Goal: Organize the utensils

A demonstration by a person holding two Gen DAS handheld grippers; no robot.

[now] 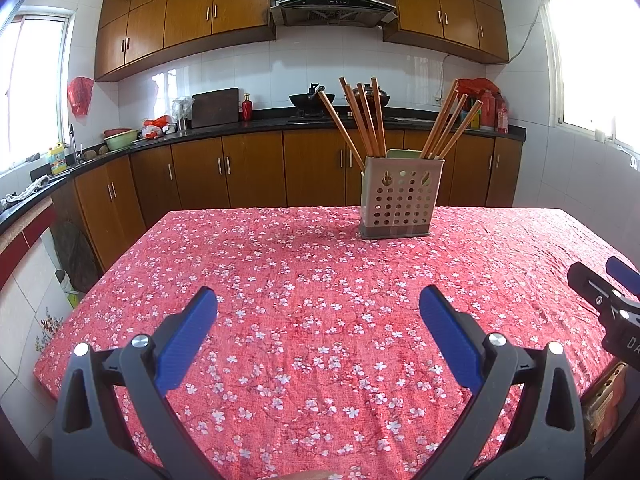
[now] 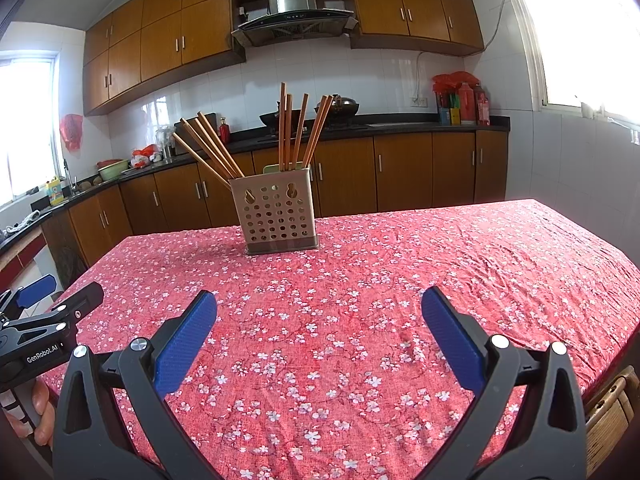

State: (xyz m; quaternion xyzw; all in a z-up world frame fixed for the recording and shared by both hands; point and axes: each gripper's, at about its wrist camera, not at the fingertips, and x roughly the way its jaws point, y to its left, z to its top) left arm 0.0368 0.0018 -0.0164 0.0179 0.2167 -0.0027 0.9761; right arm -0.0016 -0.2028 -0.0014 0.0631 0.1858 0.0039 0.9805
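A beige perforated utensil holder (image 1: 398,196) (image 2: 276,212) stands near the far edge of a table covered in a red flowered cloth (image 1: 320,280) (image 2: 360,280). Several wooden chopsticks (image 1: 362,120) (image 2: 294,132) stick up out of it in two fanned bunches. My left gripper (image 1: 318,298) hovers open over the near half of the cloth, holding nothing. My right gripper (image 2: 320,300) is open too, well short of the holder, empty. Each gripper shows at the edge of the other's view: the right one (image 1: 612,284), the left one (image 2: 60,296) with a hand under it.
Kitchen counters with wooden cabinets (image 1: 248,168) run behind and to the left of the table. A wicker chair (image 2: 612,408) stands at the table's near right corner. Woks, bottles and bowls sit on the counter, far from the grippers.
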